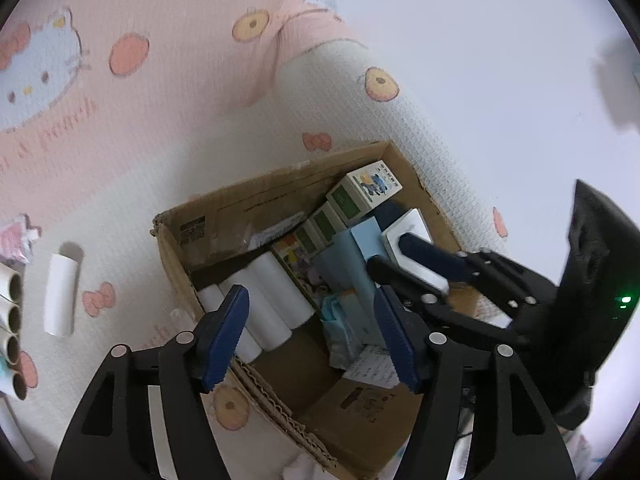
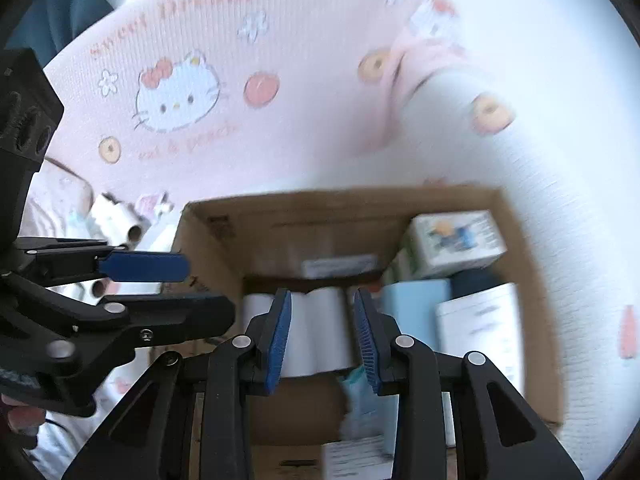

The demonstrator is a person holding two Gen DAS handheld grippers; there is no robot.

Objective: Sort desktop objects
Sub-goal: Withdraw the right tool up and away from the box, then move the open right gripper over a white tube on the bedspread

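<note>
Box holds rolls (plus cartons).

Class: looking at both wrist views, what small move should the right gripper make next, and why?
Probably lower the right gripper, shut on a white roll, down beside the other white rolls already lying in the cardboard box. The left gripper is open and empty.
</note>
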